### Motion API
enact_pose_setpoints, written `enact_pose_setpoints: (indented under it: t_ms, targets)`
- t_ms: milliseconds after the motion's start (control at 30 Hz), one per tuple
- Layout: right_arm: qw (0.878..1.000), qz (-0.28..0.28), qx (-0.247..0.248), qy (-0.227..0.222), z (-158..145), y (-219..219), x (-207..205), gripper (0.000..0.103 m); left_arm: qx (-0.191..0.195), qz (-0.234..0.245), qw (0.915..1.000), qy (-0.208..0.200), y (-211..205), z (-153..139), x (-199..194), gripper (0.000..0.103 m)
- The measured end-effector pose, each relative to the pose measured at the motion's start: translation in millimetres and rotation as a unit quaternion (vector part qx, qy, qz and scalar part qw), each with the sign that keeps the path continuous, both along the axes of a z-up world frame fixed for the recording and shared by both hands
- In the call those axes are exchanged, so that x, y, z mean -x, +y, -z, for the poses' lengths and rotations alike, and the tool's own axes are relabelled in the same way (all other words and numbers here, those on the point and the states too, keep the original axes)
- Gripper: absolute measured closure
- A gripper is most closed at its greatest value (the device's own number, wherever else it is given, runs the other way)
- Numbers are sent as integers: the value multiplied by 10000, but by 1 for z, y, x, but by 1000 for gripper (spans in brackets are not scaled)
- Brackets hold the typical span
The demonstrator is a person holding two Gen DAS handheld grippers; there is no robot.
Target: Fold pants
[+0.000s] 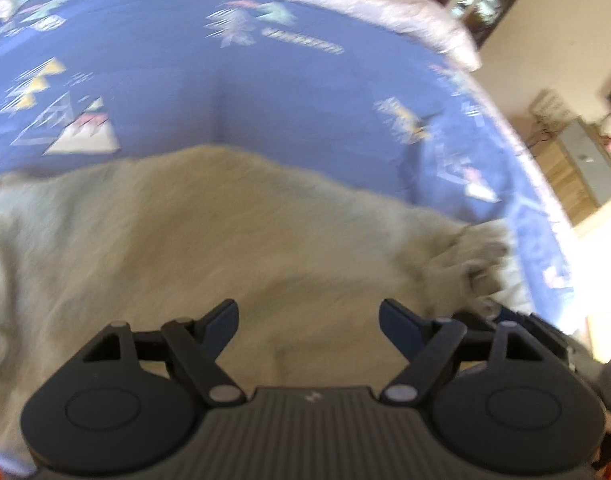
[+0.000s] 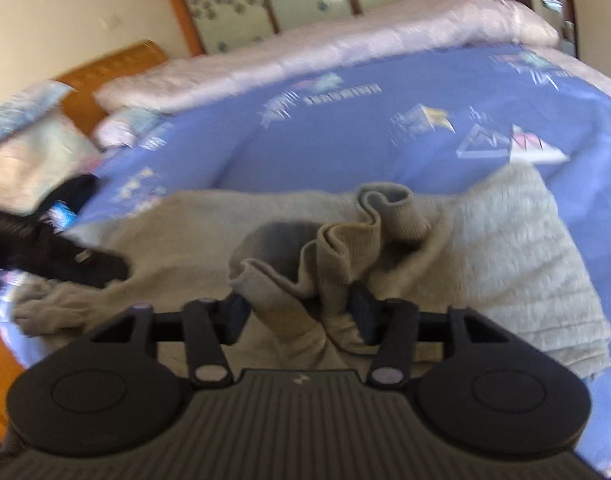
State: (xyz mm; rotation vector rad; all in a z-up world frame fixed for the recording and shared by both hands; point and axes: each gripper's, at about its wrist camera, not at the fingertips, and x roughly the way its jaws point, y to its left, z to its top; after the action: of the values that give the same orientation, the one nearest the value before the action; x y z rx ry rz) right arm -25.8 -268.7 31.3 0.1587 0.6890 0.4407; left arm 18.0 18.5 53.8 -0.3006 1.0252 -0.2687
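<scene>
Beige-grey pants [image 1: 225, 232] lie spread on a blue patterned bedspread [image 1: 233, 92]. My left gripper [image 1: 308, 320] hangs just above the cloth, open, with nothing between its fingers. A bunched end of the pants [image 1: 473, 256] lies to its right. In the right wrist view the pants [image 2: 185, 232] run across the bed, and their ribbed cuffs [image 2: 345, 240] stand up in wavy folds. My right gripper [image 2: 299, 312] is open, with that bunched cloth lying loosely between its fingers. Another crumpled end [image 2: 45, 308] lies at the lower left.
A lighter grey ribbed cloth [image 2: 525, 260] lies folded on the right of the bedspread [image 2: 345, 136]. A pink quilt [image 2: 305, 56] lines the far side, with pillows [image 2: 37, 148] and a wooden headboard [image 2: 113, 68] at the left. Blurred black objects [image 2: 53, 248] sit at the bed's left edge.
</scene>
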Motion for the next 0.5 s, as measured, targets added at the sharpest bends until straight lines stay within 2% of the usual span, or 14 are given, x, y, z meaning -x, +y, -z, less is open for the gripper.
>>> enact_pose_setpoints:
  t_ms: [167, 300, 467, 500]
  targets:
    - [9985, 166, -257, -454, -20, -35, 8, 40, 188, 529, 9984, -116, -43, -4, -20, 19]
    - [9975, 421, -357, -432, -17, -58, 5, 40, 229, 974, 9950, 33, -84, 3, -30, 8]
    - [9983, 341, -102, -467, -9, -60, 7, 40, -217, 1376, 9902, 93, -129, 16, -41, 7]
    - [9981, 398, -92, -467, -8, -64, 7, 40, -307, 1427, 9892, 118, -137, 20, -45, 13]
